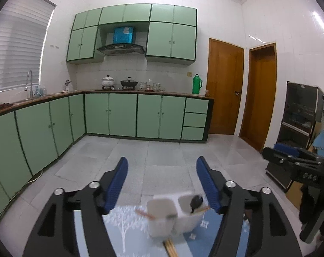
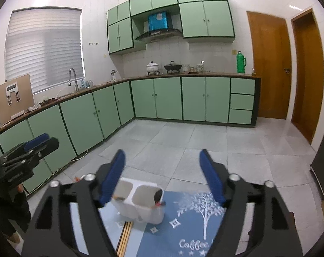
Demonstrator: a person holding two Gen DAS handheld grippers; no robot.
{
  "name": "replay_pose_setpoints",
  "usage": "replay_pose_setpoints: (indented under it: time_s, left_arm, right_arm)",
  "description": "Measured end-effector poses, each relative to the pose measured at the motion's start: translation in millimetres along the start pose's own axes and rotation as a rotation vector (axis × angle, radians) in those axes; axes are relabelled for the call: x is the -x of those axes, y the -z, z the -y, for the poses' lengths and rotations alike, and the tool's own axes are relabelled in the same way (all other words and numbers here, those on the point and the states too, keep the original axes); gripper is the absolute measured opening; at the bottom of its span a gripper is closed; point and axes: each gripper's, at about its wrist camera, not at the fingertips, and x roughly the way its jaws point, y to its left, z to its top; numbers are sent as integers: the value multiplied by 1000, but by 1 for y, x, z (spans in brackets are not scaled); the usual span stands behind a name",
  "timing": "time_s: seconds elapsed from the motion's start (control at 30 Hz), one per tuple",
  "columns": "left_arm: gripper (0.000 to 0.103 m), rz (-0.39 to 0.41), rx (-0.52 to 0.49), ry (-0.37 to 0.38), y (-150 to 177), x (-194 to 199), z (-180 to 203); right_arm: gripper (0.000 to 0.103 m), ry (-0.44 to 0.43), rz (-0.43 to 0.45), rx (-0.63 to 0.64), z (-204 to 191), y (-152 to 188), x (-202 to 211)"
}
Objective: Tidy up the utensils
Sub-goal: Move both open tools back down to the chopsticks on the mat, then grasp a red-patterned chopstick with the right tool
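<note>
Holding both units above the tabletop point(image 2: 183, 231), I see the left hand-held gripper point(image 1: 162, 182) and right hand-held gripper point(image 2: 162, 175) spread wide, empty. The white two-compartment holder point(image 2: 138, 203) stands near the far edge, a dark spoon point(image 2: 158, 194) in its right compartment, chopsticks point(image 2: 124, 237) lying flat just before it.

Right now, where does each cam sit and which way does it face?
Left wrist: on the left tool, aimed over the white holder toward the green cabinets; own open fingers show, right tool at the right edge.
Right wrist: on the right tool, same heading; own open fingers show, left tool at the left edge.
Shared: holder, chopsticks on the blue mat, cabinets, thermos.
</note>
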Motion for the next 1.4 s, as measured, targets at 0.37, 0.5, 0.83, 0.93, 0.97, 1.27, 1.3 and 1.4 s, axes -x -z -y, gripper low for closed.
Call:
replay_pose_setpoints:
  time_s: [0.37, 0.5, 0.83, 0.93, 0.97, 1.27, 1.3, 1.4]
  left_arm:
    - [85, -211, 64, -61, 134, 35, -10]
    - [85, -324, 78, -97, 178, 27, -24]
    - [85, -469, 69, -143, 247, 20, -31]
    - [85, -489, 71, -144, 257, 20, -32]
    - [85, -498, 72, -145, 260, 19, -33]
    - [85, -545, 77, -154, 271, 14, -34]
    - [85, -548, 76, -155, 272, 14, -35]
    - [85, -557, 72, -155, 273, 12, -34]
  right_arm:
    - [96, -9, -145, -105, -13, 129, 38]
    - [96, -9, -241, -159, -22, 176, 32]
    - [96, 20, -413, -128, -58, 255, 8]
    - [96, 18, -452, -113, -64, 267, 3]
    - [96, 14, -466, -102, -67, 272, 2]
    - [96, 40, -523, -17, -78, 292, -6]
    - [96, 43, -525, -10, -79, 292, -8]
    - [96, 61, -535, 22, -82, 294, -12]
